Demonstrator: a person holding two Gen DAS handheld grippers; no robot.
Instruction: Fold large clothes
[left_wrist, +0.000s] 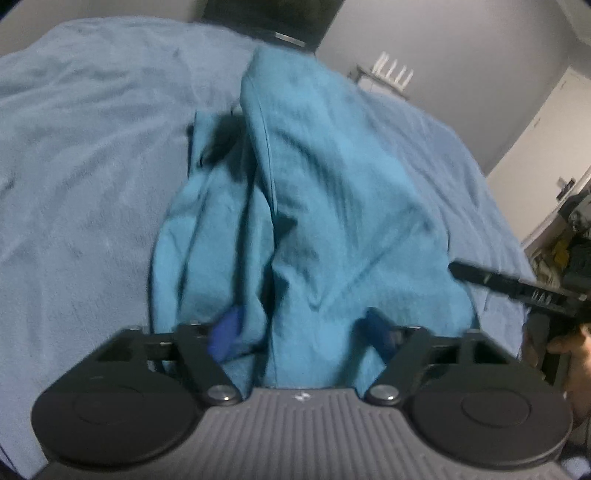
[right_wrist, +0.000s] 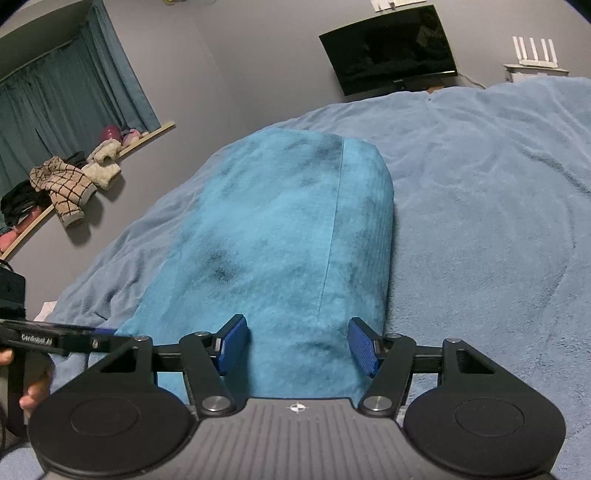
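The teal garment (right_wrist: 280, 236) lies on the bed (right_wrist: 480, 184), its near end gathered up. The left hand-held gripper (left_wrist: 303, 332) has fabric bunched between its wide-set blue pads (left_wrist: 227, 332), though whether it truly pinches is unclear. The right hand-held gripper (right_wrist: 297, 347) straddles the cloth with jaws wide, likely lining both up on 1 edge to carry it over for a fold
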